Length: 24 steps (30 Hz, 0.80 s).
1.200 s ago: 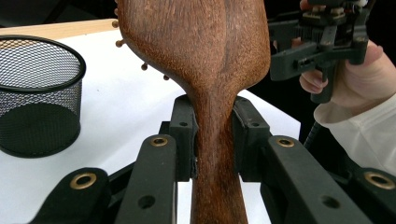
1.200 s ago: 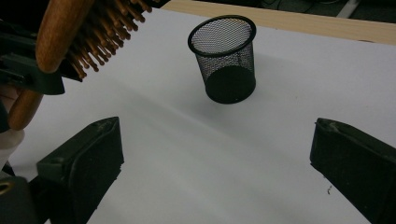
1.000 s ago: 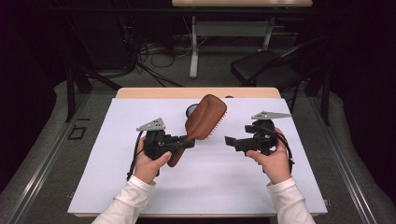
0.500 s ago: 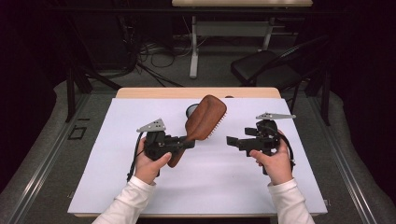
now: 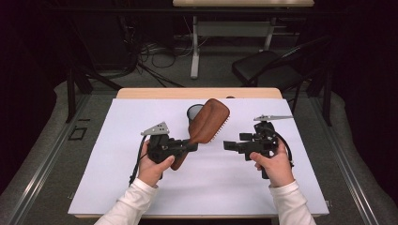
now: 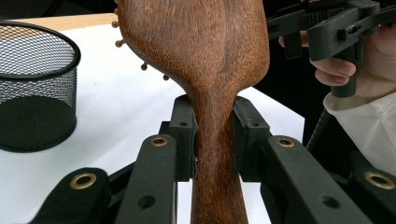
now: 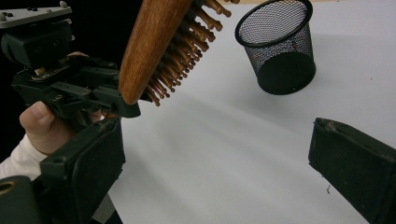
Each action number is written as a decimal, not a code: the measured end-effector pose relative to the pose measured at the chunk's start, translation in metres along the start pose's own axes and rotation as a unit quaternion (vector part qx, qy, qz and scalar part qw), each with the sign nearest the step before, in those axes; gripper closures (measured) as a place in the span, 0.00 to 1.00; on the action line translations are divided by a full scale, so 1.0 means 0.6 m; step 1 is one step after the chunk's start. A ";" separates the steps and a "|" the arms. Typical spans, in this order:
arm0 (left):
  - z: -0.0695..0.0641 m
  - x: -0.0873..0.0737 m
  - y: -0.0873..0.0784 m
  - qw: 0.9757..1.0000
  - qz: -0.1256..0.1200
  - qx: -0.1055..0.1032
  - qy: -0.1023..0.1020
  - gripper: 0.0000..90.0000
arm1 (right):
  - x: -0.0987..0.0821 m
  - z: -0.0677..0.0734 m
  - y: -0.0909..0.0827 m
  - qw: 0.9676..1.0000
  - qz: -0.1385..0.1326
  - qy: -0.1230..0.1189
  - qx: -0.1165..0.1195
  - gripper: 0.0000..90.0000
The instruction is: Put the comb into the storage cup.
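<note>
The left gripper [image 5: 191,146] is clamping the wooden hairbrush [image 5: 206,123] unchanged near the mesh cup [image 5: 193,112]; the right gripper [image 5: 228,145] is waiting wide open, empty.

Counted around the white table [image 5: 112,187]: one wooden brush [image 5: 206,124], one black mesh cup [image 5: 194,112] just behind the brush, two grippers, left [image 5: 192,146] and right [image 5: 228,146], and one dark chair [image 5: 263,70] well beyond the table.

bright even light, dark surround, soft shadows
</note>
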<state>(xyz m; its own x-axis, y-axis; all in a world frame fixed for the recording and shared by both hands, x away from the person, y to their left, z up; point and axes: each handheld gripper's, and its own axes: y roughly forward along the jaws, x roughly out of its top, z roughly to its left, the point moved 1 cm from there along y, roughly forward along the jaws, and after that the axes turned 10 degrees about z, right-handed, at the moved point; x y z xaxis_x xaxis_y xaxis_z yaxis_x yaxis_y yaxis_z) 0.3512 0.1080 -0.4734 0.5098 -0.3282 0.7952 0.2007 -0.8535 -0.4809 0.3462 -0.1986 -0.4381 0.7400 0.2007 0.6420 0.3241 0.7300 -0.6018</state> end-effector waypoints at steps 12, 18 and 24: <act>-0.008 -0.005 0.011 1.000 0.005 -0.002 0.009 0.81 | 0.006 0.005 0.015 1.000 -0.002 0.009 0.019 0.05; -0.008 -0.005 0.010 1.000 0.004 -0.001 0.011 0.81 | 0.022 0.001 0.025 1.000 0.009 0.022 0.016 0.07; -0.005 -0.006 0.010 1.000 0.001 0.001 0.008 0.81 | 0.036 0.005 0.025 0.999 0.006 0.028 0.024 0.10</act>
<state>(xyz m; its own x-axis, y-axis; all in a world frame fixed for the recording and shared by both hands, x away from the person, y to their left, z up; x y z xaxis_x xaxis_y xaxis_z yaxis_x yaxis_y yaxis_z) 0.3480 0.1030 -0.4782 0.4970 -0.3366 0.7998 0.2005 -0.8522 -0.4833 0.3654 -0.1811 -0.4319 0.7764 0.1739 0.6057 0.2867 0.7584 -0.5853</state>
